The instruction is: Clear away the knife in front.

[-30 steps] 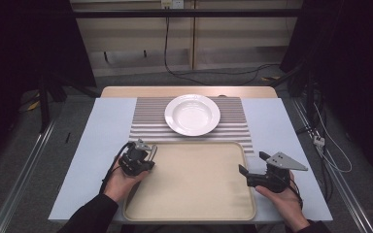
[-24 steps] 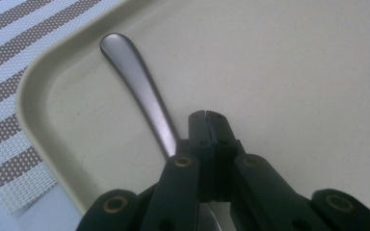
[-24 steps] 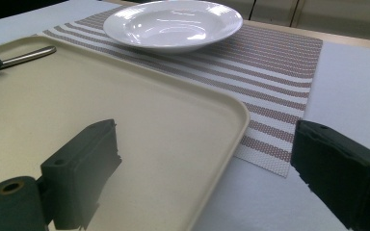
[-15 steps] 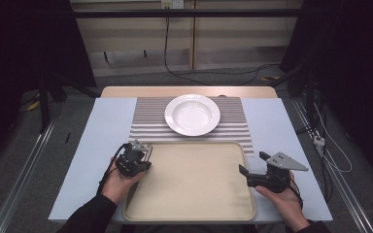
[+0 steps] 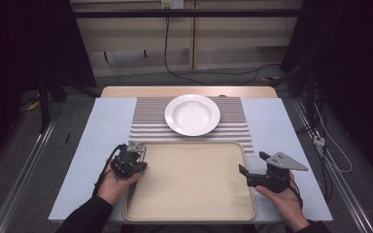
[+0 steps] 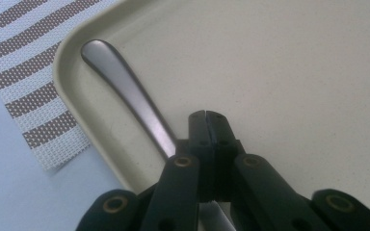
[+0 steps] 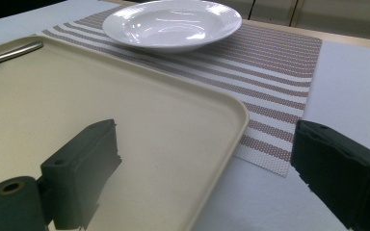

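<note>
A metal utensil handle [image 6: 125, 89] lies in the far left corner of the beige tray [image 6: 294, 72] and runs back under my left gripper [image 6: 206, 118]. That gripper's jaws are pressed together beside the handle, with nothing seen between the tips. In the high view the left gripper [image 5: 134, 155] sits over the left rim of the tray [image 5: 189, 184]. My right gripper [image 5: 246, 175] rests at the tray's right rim, open. Its jaws [image 7: 207, 159] stand wide apart astride the rim of the tray [image 7: 125, 120], and nothing is between them. The handle [image 7: 14, 52] shows far off.
A white deep plate [image 5: 192, 114] stands on a striped placemat [image 5: 233, 128] just beyond the tray. The pale blue tabletop [image 5: 102, 131] spreads to both sides. Cables trail on the floor to the right of the table.
My left gripper has drawn back slightly toward the person along the tray's left rim. The right gripper has stayed where it was.
</note>
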`<state>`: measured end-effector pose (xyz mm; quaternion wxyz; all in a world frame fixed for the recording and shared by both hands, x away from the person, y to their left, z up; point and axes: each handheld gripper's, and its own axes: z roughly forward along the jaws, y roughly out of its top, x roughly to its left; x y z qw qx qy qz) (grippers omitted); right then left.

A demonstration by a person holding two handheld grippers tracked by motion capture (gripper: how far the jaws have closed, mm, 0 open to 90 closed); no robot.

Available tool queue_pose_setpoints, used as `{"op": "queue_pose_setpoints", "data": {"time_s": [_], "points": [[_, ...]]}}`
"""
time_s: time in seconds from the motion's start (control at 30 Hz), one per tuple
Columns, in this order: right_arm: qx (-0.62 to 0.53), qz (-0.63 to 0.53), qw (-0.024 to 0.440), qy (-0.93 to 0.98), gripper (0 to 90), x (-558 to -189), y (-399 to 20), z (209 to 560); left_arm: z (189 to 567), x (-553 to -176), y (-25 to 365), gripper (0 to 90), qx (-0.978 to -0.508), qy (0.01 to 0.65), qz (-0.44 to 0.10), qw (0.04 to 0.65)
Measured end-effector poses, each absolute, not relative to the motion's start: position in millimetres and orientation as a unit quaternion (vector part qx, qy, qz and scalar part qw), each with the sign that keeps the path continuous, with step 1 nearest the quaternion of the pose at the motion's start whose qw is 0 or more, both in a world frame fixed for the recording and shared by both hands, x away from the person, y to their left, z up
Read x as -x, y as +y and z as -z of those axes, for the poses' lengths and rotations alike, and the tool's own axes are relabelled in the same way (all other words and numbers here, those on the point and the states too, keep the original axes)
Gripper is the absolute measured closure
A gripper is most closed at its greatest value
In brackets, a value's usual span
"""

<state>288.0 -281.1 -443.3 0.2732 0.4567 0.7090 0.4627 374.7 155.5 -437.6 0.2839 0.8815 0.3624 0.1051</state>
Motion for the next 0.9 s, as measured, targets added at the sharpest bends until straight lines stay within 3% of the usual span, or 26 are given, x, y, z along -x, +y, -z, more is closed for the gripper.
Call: {"op": "queue_pose_setpoints", "data": {"time_s": [0.67, 0.8, 0.83, 0.87, 0.9], "points": [[-0.458, -0.462, 0.273, 0.709, 9.3, -288.6, -281.0, 443.6, 435.7, -370.4, 161.8, 89.5, -0.873, 0.359, -0.108, 0.312], [-0.459, -0.462, 0.272, 0.709, 9.3, -288.8, -281.1, 443.6, 432.4, -367.7, 160.3, 83.3, -0.866, 0.352, -0.114, 0.336], [-0.459, -0.462, 0.272, 0.708, 9.3, -288.8, -281.1, 443.6, 431.7, -367.3, 160.2, 80.3, -0.864, 0.353, -0.115, 0.340], [-0.459, -0.462, 0.272, 0.708, 9.3, -288.6, -281.1, 443.5, 431.3, -366.9, 160.0, 70.0, -0.858, 0.361, -0.118, 0.346], [-0.459, -0.462, 0.272, 0.708, 9.3, -288.6, -281.1, 443.5, 430.2, -367.1, 160.5, 70.0, -0.855, 0.363, -0.123, 0.350]]}}
